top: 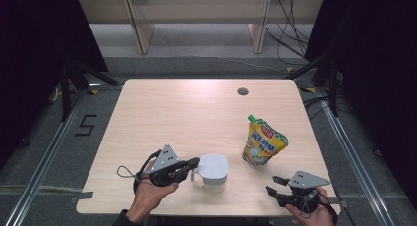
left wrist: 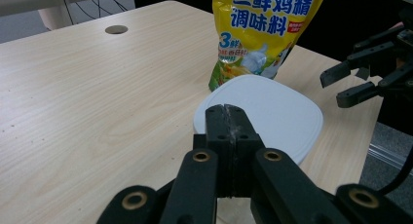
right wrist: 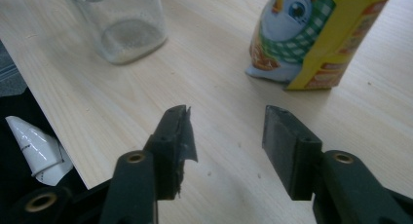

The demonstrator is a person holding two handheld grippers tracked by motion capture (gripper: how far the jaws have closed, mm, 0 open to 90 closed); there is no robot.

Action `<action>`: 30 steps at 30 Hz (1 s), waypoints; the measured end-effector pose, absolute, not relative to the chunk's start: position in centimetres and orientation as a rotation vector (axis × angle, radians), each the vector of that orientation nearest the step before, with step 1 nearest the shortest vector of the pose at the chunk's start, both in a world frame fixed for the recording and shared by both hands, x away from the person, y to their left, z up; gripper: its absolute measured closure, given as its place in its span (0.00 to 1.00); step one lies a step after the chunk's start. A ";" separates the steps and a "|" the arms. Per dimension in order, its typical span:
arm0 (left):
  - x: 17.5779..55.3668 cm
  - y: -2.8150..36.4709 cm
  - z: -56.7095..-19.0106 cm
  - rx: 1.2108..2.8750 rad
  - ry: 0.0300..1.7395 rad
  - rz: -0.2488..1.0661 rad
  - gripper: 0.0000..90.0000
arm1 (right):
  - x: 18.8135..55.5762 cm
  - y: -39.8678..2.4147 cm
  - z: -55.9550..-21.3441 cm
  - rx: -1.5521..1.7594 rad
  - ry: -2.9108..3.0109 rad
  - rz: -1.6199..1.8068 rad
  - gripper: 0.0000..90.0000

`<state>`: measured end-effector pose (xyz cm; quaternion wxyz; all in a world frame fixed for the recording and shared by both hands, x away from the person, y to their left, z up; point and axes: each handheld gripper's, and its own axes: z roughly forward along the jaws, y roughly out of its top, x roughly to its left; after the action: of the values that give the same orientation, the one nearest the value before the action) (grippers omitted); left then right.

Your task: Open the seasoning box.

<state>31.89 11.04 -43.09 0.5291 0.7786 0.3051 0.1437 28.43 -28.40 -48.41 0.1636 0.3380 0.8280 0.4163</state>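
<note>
Two tools flank the white-lidded jar: the left tool, jaws closed at the jar's handle side, is nearer; the right tool, half open and empty, lies well apart.

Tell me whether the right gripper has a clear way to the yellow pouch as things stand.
Probably yes. The right gripper sits at the table's near edge with its jaws apart and nothing between them, and the yellow pouch stands upright just beyond it across bare table. The lidded jar is off to the side.
</note>
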 end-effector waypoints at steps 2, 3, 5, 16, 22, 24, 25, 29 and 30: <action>32.1 10.8 -43.1 1.865 0.723 0.345 0.99 | 28.4 -28.1 -48.3 0.950 2.362 1.207 0.63; 32.2 10.7 -43.2 1.862 0.721 0.337 0.99 | 28.3 -27.9 -48.3 0.954 2.361 1.206 0.65; 32.2 10.5 -43.3 1.878 0.720 0.344 0.99 | 28.3 -27.7 -48.1 0.914 2.344 1.212 0.68; 32.1 10.3 -43.7 1.865 0.731 0.342 0.99 | 28.4 -25.7 -47.3 0.814 2.291 1.296 0.86; 32.1 10.4 -43.8 1.861 0.730 0.348 0.99 | 28.7 -24.6 -46.9 0.765 2.278 1.322 0.93; 32.0 10.3 -43.8 1.852 0.747 0.344 0.99 | 28.9 -24.2 -46.9 0.754 2.278 1.342 0.95; 32.0 10.3 -43.9 1.849 0.750 0.343 0.99 | 29.1 -23.9 -47.0 0.737 2.283 1.350 0.95; 32.0 10.6 -44.0 1.839 0.739 0.345 0.99 | 29.5 -22.9 -46.9 0.728 2.296 1.373 0.98; 32.0 10.6 -44.0 1.834 0.745 0.345 0.99 | 29.5 -22.7 -46.9 0.716 2.294 1.378 0.98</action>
<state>31.98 10.57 -44.02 0.5364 0.7702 0.3131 0.1450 29.51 -22.70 -46.85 0.1845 0.2541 0.8139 0.4889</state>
